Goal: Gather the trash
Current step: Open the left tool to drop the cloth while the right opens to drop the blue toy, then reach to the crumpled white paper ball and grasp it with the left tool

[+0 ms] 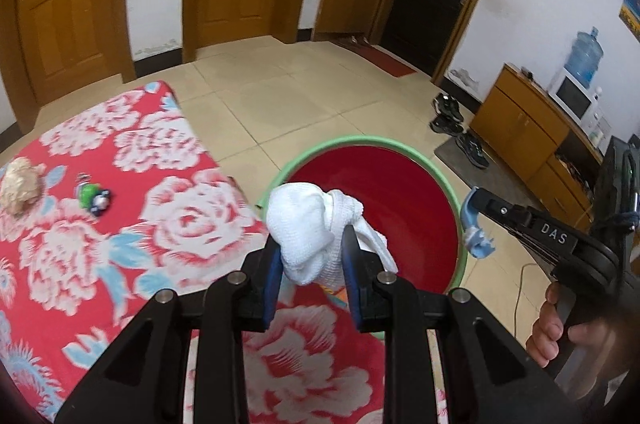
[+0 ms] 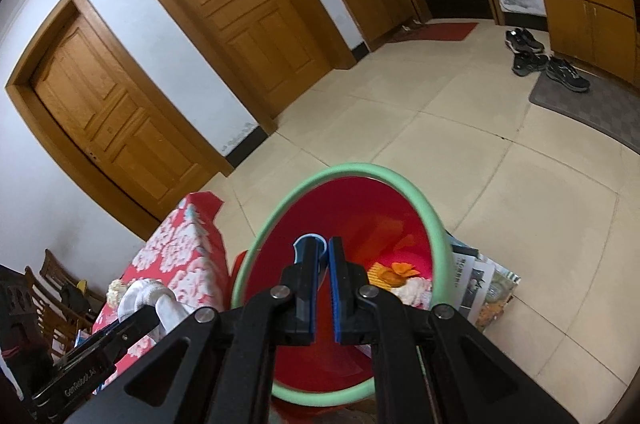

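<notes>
Underneath, floral tablecloth (image 1: 172, 207) (red) meets beige tiled floor (image 1: 304, 103).

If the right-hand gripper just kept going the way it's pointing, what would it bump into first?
Most likely the inside of the red bin. The right gripper, shut on a light blue scrap, points into the bin's green-rimmed mouth, so it would probably reach the red wall or the trash at the bottom. Depth is hard to judge.
</notes>
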### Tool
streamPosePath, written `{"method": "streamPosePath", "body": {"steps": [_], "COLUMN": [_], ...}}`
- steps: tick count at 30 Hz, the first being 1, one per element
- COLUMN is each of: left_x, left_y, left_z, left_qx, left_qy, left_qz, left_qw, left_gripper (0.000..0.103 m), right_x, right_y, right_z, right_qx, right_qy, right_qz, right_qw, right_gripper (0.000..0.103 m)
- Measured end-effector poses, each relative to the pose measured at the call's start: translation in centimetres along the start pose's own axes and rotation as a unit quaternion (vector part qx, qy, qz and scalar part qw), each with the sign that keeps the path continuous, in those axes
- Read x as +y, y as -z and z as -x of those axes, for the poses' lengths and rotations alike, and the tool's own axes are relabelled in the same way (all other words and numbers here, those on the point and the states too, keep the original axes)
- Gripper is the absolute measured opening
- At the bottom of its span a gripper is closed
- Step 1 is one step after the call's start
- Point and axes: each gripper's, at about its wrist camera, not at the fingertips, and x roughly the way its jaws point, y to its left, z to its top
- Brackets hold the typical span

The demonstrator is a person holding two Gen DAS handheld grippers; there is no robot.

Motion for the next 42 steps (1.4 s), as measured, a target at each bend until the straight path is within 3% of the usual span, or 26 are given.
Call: {"method": "streamPosePath", "body": {"steps": [8, 20, 26, 30, 42], "left_x": [-2.8, -2.9, -1.7, -0.4, 6.5], "left_y": [0.2, 0.3, 0.0, -0.2, -1.1], "left_z": [-2.1, -2.3, -1.0, -0.2, 2.5], "left_qx": [0.016, 0.022, 0.011, 0.006, -0.011], "left_qy": [0.015, 0.009, -0.001, -0.014, -0.070], "left_qz": [-0.044, -0.040, -0.032, -0.020, 0.028], "left_qw": [0.9988, 0.9989, 0.9994, 0.9997, 0.9971], "left_gripper": [0.034, 0.038, 0.038, 0.038, 0.038], "right_x": [-1.7, -2.2, -1.4, -0.9, 1.2], "right_y": [0.1, 0.2, 0.4, 0.6, 1.0], "right_z": [-1.1, -1.5, -1.1, -0.9, -0.3], "right_qx": [0.013, 0.018, 0.017, 0.018, 0.026], "right_qy": [0.013, 0.011, 0.006, 0.012, 0.022], "right_qz": [-0.012, -0.016, -0.008, -0.006, 0.006], "right_qw": [1.000, 1.000, 1.000, 1.000, 0.999], "right_gripper": [0.010, 0.019, 0.027, 0.044, 0.060]}}
